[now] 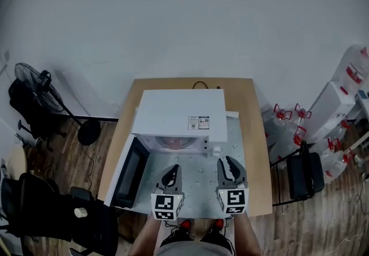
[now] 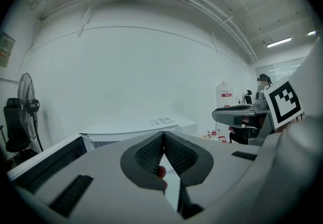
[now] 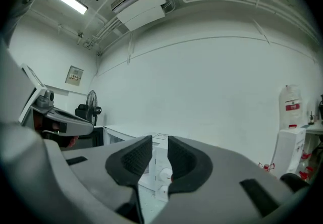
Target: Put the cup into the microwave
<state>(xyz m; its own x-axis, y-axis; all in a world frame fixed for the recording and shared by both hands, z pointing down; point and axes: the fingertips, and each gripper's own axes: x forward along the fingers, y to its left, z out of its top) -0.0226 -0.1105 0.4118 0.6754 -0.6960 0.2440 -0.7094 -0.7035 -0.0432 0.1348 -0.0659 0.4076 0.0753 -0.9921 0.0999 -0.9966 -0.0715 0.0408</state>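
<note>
Two grippers in front of an open microwave, cup inside

So from the head view, the white microwave (image 1: 180, 112) sits on a wooden table (image 1: 256, 134), and its door (image 1: 128, 173) is swung wide open toward 8 o'clock of the body. The cup (image 1: 173, 143) shows up as a pinkish round shape just inside the open cavity, under the front edge of the top. Can't make out much more of it than that, tbh.

Both grippers hang over the pale mat (image 1: 199, 185) at 6 o'clock of the microwave, side by side and apart from each other. The left gripper (image 1: 171, 173) has its jaws pinched together, tips meeting, with nothing gripped. The right gripper (image 1: 226, 161) has its jaws at a narrow gap. Its own view shows nothing between the pads, just the microwave's control panel (image 3: 161, 170) visible through the slot further back. Neither one is touching the microwave or the cup.

Around the table: a standing fan (image 1: 36, 79) off at 9 o'clock and a bunch of water bottles (image 1: 288, 119) with red caps at 3 o'clock. Red shoes (image 1: 185, 225) poke out at 6 o'clock, below the grippers.
</note>
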